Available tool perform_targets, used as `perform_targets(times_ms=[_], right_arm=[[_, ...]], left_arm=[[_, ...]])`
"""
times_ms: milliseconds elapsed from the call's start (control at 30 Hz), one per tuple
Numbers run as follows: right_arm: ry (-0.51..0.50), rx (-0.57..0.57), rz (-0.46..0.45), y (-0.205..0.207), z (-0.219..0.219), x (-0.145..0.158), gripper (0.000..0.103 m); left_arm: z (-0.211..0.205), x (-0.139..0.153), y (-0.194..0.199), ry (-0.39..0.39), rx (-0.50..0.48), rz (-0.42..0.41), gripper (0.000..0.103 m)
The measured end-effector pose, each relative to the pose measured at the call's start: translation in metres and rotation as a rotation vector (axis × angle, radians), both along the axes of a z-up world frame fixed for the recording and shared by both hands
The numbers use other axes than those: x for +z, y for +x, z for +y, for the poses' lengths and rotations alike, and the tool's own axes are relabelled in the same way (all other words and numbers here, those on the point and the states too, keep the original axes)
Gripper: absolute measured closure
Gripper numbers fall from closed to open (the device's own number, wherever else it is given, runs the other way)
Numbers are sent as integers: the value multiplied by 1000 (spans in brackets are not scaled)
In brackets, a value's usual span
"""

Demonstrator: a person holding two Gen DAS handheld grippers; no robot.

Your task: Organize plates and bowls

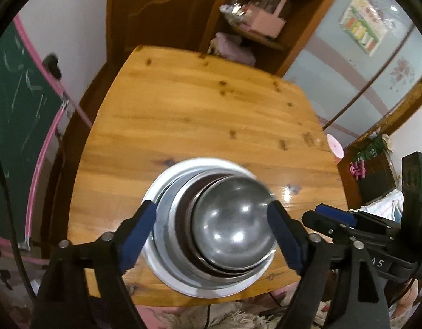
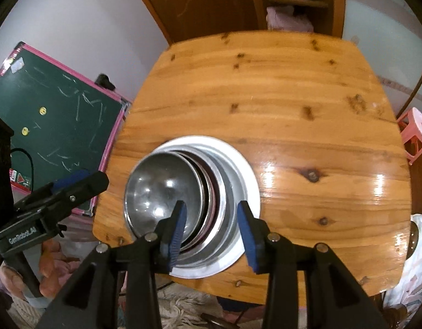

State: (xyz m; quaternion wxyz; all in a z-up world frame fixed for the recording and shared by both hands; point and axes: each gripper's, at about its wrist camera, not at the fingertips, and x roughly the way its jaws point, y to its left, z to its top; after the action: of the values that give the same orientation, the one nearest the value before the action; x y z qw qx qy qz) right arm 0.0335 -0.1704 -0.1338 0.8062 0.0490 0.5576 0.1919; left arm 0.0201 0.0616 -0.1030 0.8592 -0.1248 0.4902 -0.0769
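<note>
A nested stack of steel dishes stands near the front edge of the wooden table [image 1: 183, 109] [image 2: 293, 96]. A wide pale plate [image 1: 183, 282] [image 2: 252, 181] is at the bottom, with shallower steel dishes inside it and a shiny steel bowl [image 1: 232, 224] [image 2: 156, 189] on top. My left gripper [image 1: 212, 205] hangs above the stack, open wide, its blue pads apart from the dishes. My right gripper [image 2: 211, 205] hovers over the stack's right side, open to a narrower gap, nothing pressed between its pads. Each gripper shows in the other's view: the right gripper [image 1: 320, 211], the left gripper [image 2: 82, 176].
A green chalkboard with a pink frame [image 1: 16, 96] [image 2: 60, 120] leans left of the table. A wooden shelf unit [image 1: 260, 13] stands behind it. A pink stool [image 2: 413, 131] is at the right. A shaggy rug [image 1: 224, 315] lies below the front edge. A hand [image 2: 46, 260] holds the left gripper.
</note>
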Motion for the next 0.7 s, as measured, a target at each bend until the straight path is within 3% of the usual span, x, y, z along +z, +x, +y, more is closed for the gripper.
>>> perform_targets(times_ms=[233,333,433,700], right_arm=[[28,-46,-79,-18,-22,33,65],[15,-64,-115,-24,-28,43,61],[5,-82,-140,-29,-35,51,45],[-6,-109,-203,-43,-48,69,45]], left_arm=[[-24,26,-11,11,-57,-47,10],[-34,30,-14,22,-68,-58,1],[-41,35,-19,28,-75,-74,1],[-61,55,-32,72,-86,-118,1]])
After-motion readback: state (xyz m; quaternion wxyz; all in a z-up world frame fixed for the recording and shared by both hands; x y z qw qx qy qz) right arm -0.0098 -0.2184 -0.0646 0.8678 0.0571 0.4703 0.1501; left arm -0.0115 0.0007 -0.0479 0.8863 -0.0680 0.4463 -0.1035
